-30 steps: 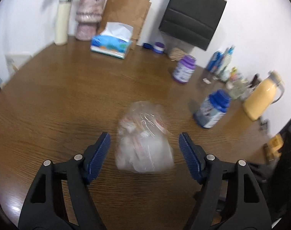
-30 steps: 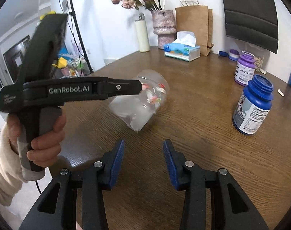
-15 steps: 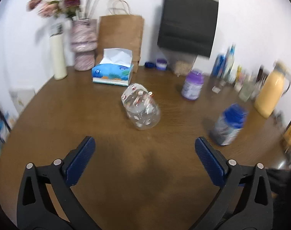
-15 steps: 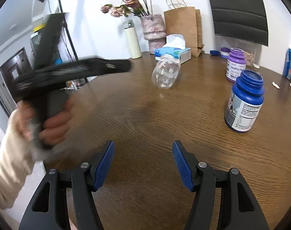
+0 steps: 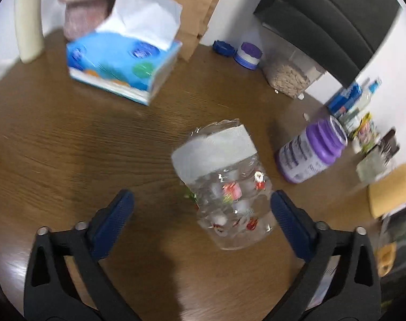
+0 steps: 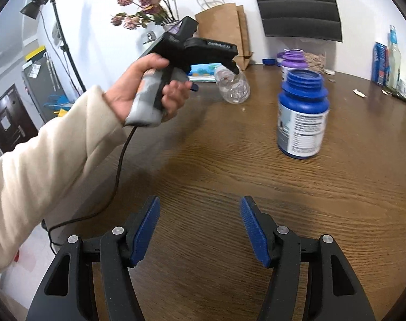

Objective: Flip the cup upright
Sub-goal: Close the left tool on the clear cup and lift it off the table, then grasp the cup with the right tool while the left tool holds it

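The clear plastic cup (image 5: 224,187) with small printed figures and a grey band at one end lies on its side on the wooden table (image 5: 69,147). My left gripper (image 5: 200,211) is open, its blue pads either side of the cup's near end, not touching. In the right wrist view the cup (image 6: 233,87) lies far back, under the hand-held left gripper (image 6: 216,76). My right gripper (image 6: 200,230) is open and empty above the near part of the table.
A blue tissue box (image 5: 122,64) stands at the back left. A purple-lidded bottle (image 5: 312,152) stands right of the cup. A blue bottle (image 6: 302,112) stands mid-table. Paper bags, a vase and jars line the wall.
The cup left the left gripper and rolled away across the table. The left gripper then moved forward, and its open jaws now flank the cup again.
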Available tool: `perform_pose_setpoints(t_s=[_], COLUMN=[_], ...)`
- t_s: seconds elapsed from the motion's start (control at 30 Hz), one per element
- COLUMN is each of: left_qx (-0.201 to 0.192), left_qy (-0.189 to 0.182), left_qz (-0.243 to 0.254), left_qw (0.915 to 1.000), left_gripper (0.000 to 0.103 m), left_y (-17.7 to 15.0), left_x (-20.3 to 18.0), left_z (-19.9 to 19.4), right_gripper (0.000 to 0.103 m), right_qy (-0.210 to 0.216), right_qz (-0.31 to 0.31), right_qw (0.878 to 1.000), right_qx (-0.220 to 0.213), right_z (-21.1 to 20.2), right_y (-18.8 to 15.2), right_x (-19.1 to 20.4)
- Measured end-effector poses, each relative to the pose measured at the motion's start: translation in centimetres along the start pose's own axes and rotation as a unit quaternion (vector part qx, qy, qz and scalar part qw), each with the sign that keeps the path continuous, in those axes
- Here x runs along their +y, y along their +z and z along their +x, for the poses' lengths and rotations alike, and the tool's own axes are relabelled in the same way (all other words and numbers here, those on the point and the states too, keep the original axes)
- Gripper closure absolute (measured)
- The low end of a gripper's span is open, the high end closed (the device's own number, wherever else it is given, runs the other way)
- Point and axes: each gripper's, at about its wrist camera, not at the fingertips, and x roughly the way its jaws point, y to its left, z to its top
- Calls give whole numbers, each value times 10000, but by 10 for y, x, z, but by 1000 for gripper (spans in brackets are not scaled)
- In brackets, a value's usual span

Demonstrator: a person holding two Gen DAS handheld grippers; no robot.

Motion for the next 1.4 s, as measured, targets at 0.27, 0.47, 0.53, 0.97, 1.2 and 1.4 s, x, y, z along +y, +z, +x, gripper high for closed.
perform_pose_setpoints(t_s=[0.27, 0.47, 0.53, 0.97, 1.2, 1.4], left_qx=[-68, 40, 89, 728, 401, -712], left_qy=[17, -79, -75, 109, 2, -11], left_qz=[192, 531, 612, 1974, 2139, 2444], left_qw=[9998, 9986, 9981, 9776, 9760, 9670], left_gripper=[42, 42, 42, 33, 38, 38], left_y=[-18, -73, -95, -213, -222, -236], left_x=[-21, -11, -6, -25, -38, -51], left_z=[0, -38, -55, -124, -129, -167], right_gripper=[35, 35, 35, 35, 35, 33], right_qy=[-176, -280, -297, -166, -228, 346], right_qz=[254, 396, 438, 436, 478, 678], right_qw=[9993, 9982, 9979, 9978, 9967, 9934], right_qx=[-196, -351, -380, -475, -611, -857], right_z=[-6, -17, -21, -33, -51, -67], right_y=[1, 5, 4, -6, -11, -2], right_x=[-19, -30, -31, -12, -14, -22])
